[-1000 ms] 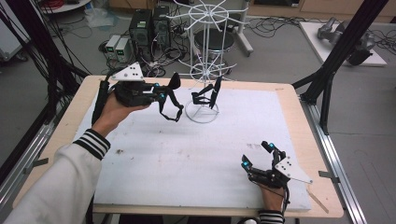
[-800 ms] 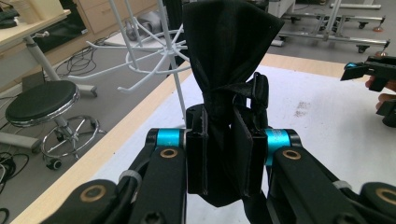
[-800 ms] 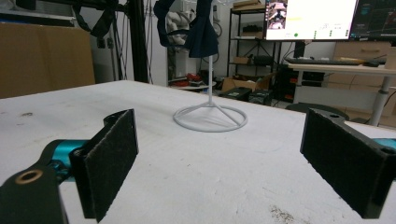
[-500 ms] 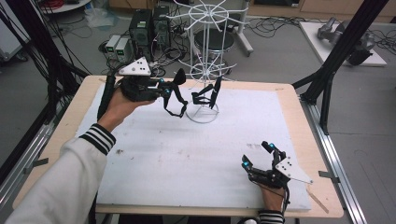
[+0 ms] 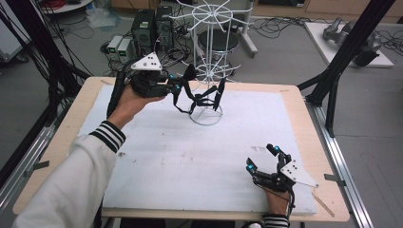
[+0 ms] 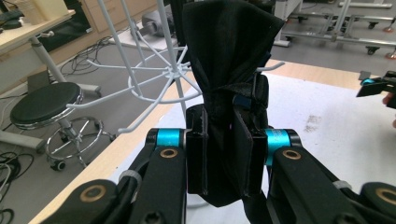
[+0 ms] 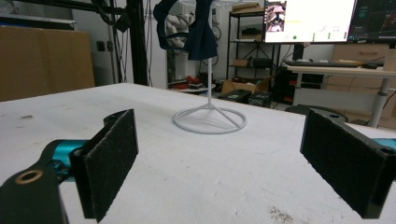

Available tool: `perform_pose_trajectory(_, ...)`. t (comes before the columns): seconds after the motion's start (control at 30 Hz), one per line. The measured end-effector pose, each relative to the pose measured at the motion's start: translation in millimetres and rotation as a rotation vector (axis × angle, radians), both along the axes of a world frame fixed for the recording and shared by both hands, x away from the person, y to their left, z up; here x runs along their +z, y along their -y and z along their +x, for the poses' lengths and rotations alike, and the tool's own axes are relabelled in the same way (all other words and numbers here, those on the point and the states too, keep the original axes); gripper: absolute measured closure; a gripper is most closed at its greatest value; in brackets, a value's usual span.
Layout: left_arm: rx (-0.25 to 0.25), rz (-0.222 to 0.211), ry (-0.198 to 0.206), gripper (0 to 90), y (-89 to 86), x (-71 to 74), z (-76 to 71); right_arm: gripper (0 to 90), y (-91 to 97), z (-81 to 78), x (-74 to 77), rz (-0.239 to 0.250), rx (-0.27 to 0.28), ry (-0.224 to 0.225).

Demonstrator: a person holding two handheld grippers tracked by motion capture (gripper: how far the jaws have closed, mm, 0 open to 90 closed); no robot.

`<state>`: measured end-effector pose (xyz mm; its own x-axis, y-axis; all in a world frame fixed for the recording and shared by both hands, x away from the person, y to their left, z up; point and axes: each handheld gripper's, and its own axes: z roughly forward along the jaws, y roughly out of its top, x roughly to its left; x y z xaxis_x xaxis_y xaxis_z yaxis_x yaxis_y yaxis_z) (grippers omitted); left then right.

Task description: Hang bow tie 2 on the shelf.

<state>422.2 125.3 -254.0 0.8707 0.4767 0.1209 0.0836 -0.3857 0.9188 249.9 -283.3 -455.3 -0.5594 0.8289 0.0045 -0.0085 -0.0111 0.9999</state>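
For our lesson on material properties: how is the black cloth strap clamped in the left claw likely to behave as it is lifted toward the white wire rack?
The black cloth strap is probably floppy: it folds and bunches between the pads of the left claw and droops in loops in the high view. It looks light, since a pinch carries it. The white wire rack is tall and thin on a small ring base, so a snag might tip it.

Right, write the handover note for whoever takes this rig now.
Left hand-held gripper: shut on the black cloth item, held up beside the white wire rack.
Right hand-held gripper: open, holding nothing, low over the white mat near the front right.
Done: cloth gripped and brought to the rack; part of it looks draped at the rack's lower arms.
Left: probably hook it on an arm, release, withdraw.
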Motion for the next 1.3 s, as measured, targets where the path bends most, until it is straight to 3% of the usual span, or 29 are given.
perform_pose_trajectory(0.67, 0.040, -0.001, 0.006, 76.2, 17.1, 0.2, 9.8, 10.7, 0.3, -0.6, -0.2, 0.004, -0.002, -0.003)
perform_pose_trajectory(1.3, 0.079, 0.057, -0.011, 76.0, 33.7, -0.5, 22.6, 10.7, 0.5, -1.1, -0.4, 0.007, -0.004, 0.003)
